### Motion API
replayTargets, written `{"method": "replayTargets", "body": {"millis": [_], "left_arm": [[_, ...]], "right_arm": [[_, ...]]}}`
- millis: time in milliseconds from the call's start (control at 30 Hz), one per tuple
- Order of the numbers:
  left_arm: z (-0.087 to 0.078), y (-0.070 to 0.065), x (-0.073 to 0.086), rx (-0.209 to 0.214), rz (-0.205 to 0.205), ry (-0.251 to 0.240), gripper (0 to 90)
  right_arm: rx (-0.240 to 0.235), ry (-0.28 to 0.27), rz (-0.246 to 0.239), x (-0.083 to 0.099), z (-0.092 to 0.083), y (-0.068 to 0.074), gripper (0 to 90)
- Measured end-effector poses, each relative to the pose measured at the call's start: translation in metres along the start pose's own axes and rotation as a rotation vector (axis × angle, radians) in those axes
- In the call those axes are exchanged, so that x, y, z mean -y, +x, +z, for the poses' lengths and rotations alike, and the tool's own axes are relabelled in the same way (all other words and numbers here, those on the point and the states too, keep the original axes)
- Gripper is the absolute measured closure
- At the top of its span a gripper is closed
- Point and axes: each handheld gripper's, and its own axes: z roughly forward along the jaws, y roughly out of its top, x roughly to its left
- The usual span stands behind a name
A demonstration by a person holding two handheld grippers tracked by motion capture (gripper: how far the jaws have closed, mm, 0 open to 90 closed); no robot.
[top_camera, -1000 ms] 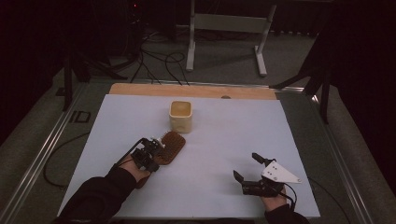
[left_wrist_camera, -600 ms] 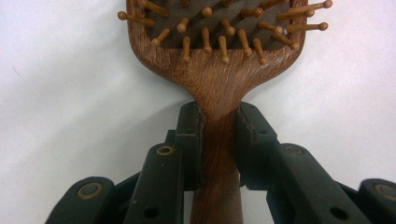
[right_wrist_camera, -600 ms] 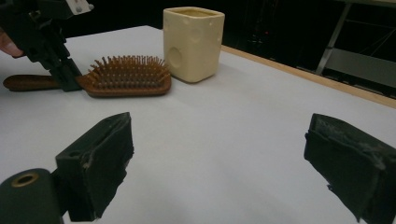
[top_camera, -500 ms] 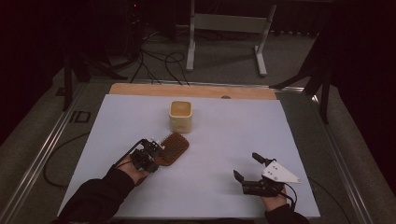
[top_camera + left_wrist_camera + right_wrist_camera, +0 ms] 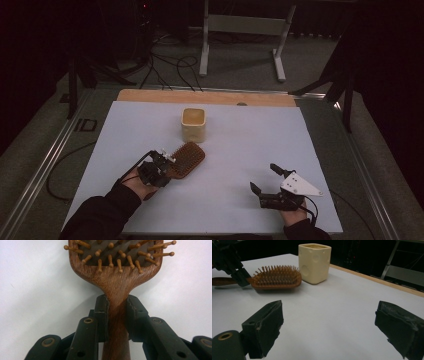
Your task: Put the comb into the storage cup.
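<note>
A brown wooden hairbrush lies bristles-up on the white table, its head pointing toward a cream square cup. My left gripper is shut on the brush's handle; in the left gripper view both black jaws press the neck of the hairbrush just below its head. Seen from the right gripper view, the hairbrush sits just left of the cup. My right gripper rests near the table's front right, open, with nothing between its jaws.
The white sheet covers the table, with a wooden strip along its far edge. Beyond it stand a metal stand's legs and floor cables. Metal rails run along the table's sides.
My left gripper has carried the hairbrush slightly to the right and forward, toward the cup. The right gripper has stayed put.
</note>
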Motion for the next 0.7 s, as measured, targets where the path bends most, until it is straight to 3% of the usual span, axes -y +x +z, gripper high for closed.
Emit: {"method": "replayTargets", "body": {"millis": [300,700], "left_arm": [[-0.020,-0.003,-0.002,0.009,0.027,-0.112,74.1],[-0.032,-0.001,-0.001,0.025,0.020,-0.203,74.0]], "right_arm": [[-0.001,0.002,-0.001,0.000,0.000,0.000,7.9],[-0.001,0.006,0.008,0.001,0.002,0.000,7.9]]}}
